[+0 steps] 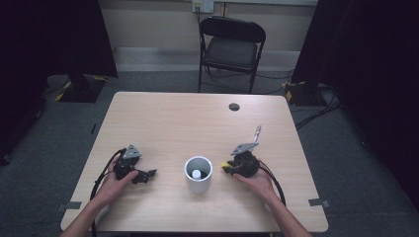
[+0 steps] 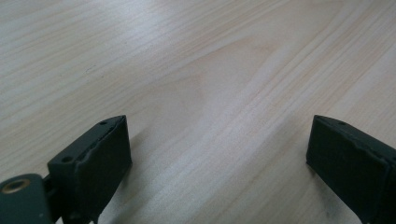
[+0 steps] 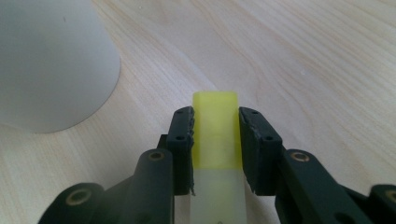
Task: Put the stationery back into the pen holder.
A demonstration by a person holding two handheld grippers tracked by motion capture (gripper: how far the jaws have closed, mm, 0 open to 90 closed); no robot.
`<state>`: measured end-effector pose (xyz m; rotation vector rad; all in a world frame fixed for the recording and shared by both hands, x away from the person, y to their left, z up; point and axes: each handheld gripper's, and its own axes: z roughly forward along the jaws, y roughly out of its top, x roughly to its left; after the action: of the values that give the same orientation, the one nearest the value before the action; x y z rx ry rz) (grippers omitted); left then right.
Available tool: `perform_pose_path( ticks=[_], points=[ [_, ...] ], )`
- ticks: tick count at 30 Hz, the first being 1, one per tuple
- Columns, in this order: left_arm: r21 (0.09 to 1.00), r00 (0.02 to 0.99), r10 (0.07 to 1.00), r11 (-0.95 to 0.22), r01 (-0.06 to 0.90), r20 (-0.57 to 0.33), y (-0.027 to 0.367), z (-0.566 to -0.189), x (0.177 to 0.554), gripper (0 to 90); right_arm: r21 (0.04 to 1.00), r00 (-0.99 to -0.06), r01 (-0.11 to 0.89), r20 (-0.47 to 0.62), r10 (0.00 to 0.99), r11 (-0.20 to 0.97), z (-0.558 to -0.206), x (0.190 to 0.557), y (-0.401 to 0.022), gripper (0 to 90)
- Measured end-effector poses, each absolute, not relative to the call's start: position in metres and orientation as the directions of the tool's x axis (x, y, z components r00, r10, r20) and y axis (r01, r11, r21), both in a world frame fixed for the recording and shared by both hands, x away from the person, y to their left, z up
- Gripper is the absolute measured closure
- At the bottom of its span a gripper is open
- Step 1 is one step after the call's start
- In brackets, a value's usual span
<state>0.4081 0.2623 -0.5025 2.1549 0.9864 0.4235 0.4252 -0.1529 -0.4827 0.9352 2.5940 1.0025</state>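
Observation:
A white cup (image 1: 198, 185) stands in the middle of the wooden table (image 1: 188, 123), with a small white thing (image 1: 196, 173) lying inside it. Just right of the cup, my right gripper (image 1: 228, 167) is shut on a flat-ended yellow piece with a pale translucent body (image 3: 215, 140). In the right gripper view both pads press on its sides, the gripper (image 3: 215, 113) hangs low over the wood, and the cup (image 3: 46, 65) rises at the upper left. Left of the cup, my left gripper (image 1: 147, 174) rests on the table. Its jaws (image 2: 219, 123) stand wide apart with bare wood between them.
A round dark cable hole (image 1: 234, 106) sits near the table's far edge. A slim grey piece (image 1: 257, 132) sticks out behind the right gripper. A black folding chair (image 1: 231, 47) stands beyond the table, with dark curtains at both sides.

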Motion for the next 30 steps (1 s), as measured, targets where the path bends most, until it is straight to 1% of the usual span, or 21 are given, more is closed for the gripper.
perform_pose_path(
  ticks=[4, 10, 13, 20, 24, 30],
  points=[
    [0.726, 0.654, 0.757, -0.45, 0.52, 0.0, 0.262, -0.503, 0.408, 5.8, 0.685, -0.767, 0.495, 0.055, 0.639, 0.535, -0.476, 0.425, -0.157, 67.3],
    [0.726, 0.654, 0.757, -0.45, 0.521, 0.0, 0.262, -0.503, 0.408, 5.8, 0.733, -0.755, 0.475, 0.055, 0.654, 0.487, -0.466, 0.424, -0.165, 67.3],
    [0.726, 0.654, 0.757, -0.45, 0.521, 0.0, 0.262, -0.503, 0.408, 5.8, 0.751, -0.752, 0.474, 0.074, 0.655, 0.459, -0.462, 0.424, -0.168, 67.3],
    [0.725, 0.654, 0.757, -0.45, 0.521, -0.001, 0.262, -0.503, 0.408, 5.8, 0.781, -0.757, 0.453, 0.083, 0.648, 0.429, -0.454, 0.422, -0.17, 67.3],
    [0.726, 0.654, 0.756, -0.45, 0.52, 0.0, 0.262, -0.503, 0.408, 5.8, 0.801, -0.759, 0.448, 0.106, 0.642, 0.398, -0.448, 0.422, -0.171, 67.3],
    [0.726, 0.654, 0.756, -0.45, 0.521, 0.0, 0.262, -0.503, 0.408, 5.8, 0.83, -0.769, 0.419, 0.108, 0.63, 0.368, -0.437, 0.419, -0.171, 67.3]
  ],
)
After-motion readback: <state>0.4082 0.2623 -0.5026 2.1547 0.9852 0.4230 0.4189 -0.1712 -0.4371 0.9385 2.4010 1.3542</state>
